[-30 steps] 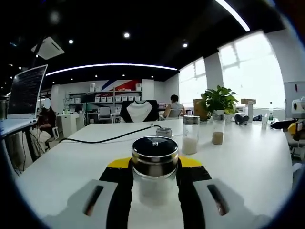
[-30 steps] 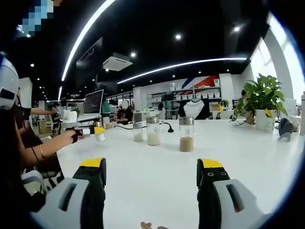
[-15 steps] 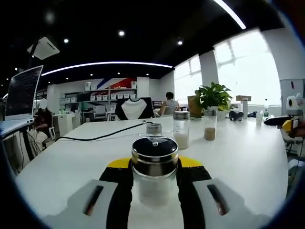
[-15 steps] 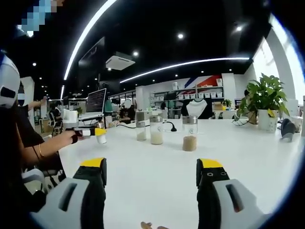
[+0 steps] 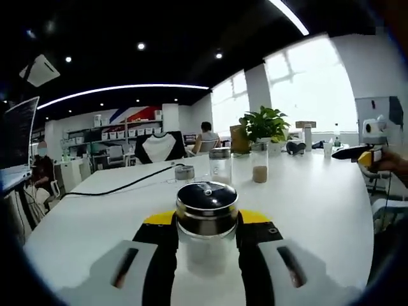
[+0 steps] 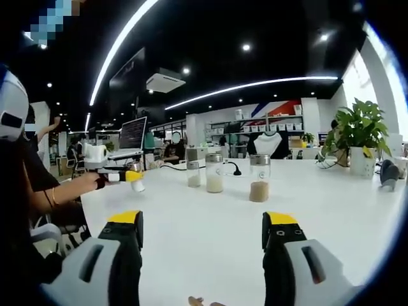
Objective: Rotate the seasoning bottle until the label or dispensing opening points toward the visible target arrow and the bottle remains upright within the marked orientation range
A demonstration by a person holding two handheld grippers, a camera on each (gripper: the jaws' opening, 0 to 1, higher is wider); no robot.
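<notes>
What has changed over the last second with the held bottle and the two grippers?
The left gripper has swung with the seasoning bottle: the jars and plant behind slid leftward across its view. The grip stayed shut on the bottle, which stayed upright. The right gripper stayed open and nearly still over the white table.

No legible text, label, brand, number or sign is showing in either view. The laptop screen [image 6: 133, 134] is displaying lines too small to read, and the seasoning bottle [image 5: 206, 224] is presenting no readable label.
</notes>
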